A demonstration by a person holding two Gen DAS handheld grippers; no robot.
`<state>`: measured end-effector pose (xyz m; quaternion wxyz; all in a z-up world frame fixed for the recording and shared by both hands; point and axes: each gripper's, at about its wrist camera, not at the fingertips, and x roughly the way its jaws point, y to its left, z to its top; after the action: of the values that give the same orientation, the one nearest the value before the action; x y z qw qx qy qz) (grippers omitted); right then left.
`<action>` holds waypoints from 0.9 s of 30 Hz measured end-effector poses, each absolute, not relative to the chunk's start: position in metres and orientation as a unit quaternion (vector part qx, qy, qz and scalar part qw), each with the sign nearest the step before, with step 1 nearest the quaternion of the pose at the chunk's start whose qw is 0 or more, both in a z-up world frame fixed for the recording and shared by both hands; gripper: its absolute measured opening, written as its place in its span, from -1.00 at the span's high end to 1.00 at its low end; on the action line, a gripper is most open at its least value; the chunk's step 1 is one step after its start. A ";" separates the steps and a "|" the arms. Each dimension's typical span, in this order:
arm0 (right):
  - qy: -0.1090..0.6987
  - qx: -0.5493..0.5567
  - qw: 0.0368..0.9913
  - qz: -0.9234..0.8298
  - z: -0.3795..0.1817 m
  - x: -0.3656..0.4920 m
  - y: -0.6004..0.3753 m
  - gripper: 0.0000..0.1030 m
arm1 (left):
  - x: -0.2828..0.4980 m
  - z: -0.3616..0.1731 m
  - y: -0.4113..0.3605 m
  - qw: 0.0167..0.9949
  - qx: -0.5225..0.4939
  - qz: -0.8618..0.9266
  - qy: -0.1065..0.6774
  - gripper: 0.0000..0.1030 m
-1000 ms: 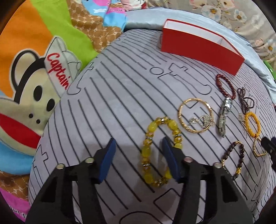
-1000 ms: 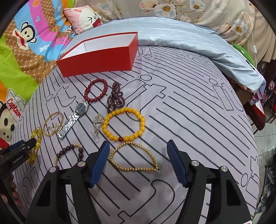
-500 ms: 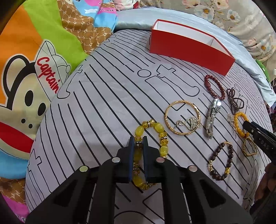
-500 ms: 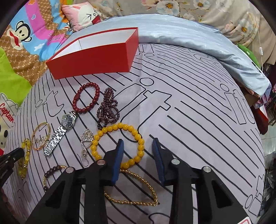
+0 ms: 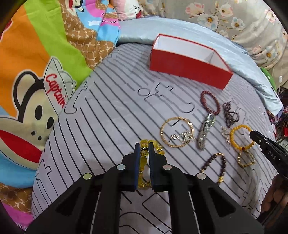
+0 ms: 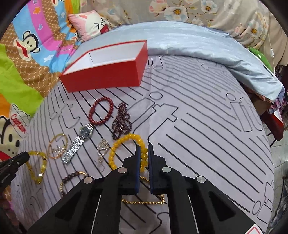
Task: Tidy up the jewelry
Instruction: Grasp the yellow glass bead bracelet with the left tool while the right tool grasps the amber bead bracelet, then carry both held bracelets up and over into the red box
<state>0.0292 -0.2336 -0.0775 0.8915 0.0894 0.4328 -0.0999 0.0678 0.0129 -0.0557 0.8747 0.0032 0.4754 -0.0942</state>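
Busy bedding all around, basically

Grey sheet with black stripes and outline shapes (image 6: 207,126) covers the middle, with a shiny pale blue quilt (image 6: 189,41) bunched along its far edge. Left side is a loud cartoon monkey blanket (image 5: 32,111) with "Captain" written in red on the hat. A pink bunny-face pillow (image 6: 90,25) sits up by the back, and floral grey fabric (image 6: 207,10) runs behind everything.
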 end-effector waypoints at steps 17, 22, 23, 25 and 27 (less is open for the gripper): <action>0.345 0.097 0.932 -0.054 0.020 0.040 -0.234 0.86 | 0.086 0.029 -0.020 0.909 0.025 -0.148 0.389 0.83; 0.334 0.098 0.937 -0.038 0.038 0.078 -0.239 0.86 | 0.123 0.056 -0.037 0.920 0.028 -0.160 0.357 0.82; 0.333 0.097 0.937 -0.036 0.041 0.090 -0.241 0.86 | 0.134 0.061 -0.042 0.922 0.028 -0.163 0.350 0.83; 0.334 0.102 0.937 -0.031 0.043 0.110 -0.244 0.86 | 0.156 0.068 -0.051 0.926 0.030 -0.163 0.340 0.83; 0.335 0.108 0.936 -0.025 0.045 0.131 -0.247 0.86 | 0.178 0.071 -0.060 0.926 0.028 -0.167 0.338 0.83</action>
<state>0.1313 -0.2467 0.0447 0.9356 0.1077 0.3352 -0.0245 0.1785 -0.0601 0.0711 0.9258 0.0283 0.3378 -0.1670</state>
